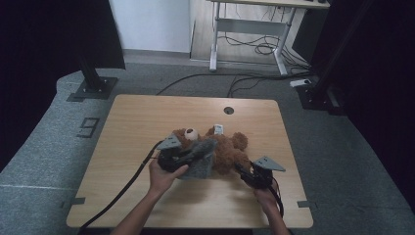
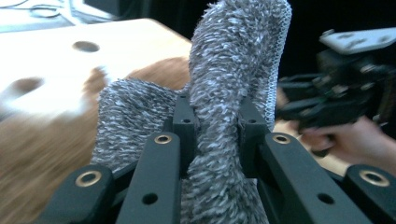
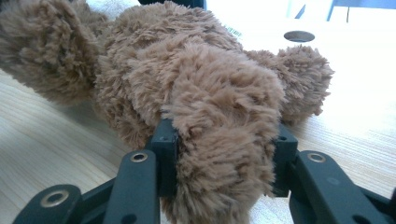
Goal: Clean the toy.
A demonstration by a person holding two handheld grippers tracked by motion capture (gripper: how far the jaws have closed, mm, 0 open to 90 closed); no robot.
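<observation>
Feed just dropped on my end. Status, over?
Left tongs shut on grey cloth. Right tongs shut on bear limb. Bear lying on table. Nothing in the way.

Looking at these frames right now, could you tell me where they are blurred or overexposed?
Left gripper view: table glares white and smears, grey cloth sharp. Right gripper view: brown teddy bear crisp, tabletop washed out top right. High view: evenly lit, dark at both sides.

Bear (image 1: pixel 230 147) partly hidden under grey cloth (image 1: pixel 200 161) in the high view, its white tag (image 1: pixel 219 129) too small to read, tabletop and bear blurred in the left gripper view (cloth's lower end cut off at the bottom edge).
</observation>
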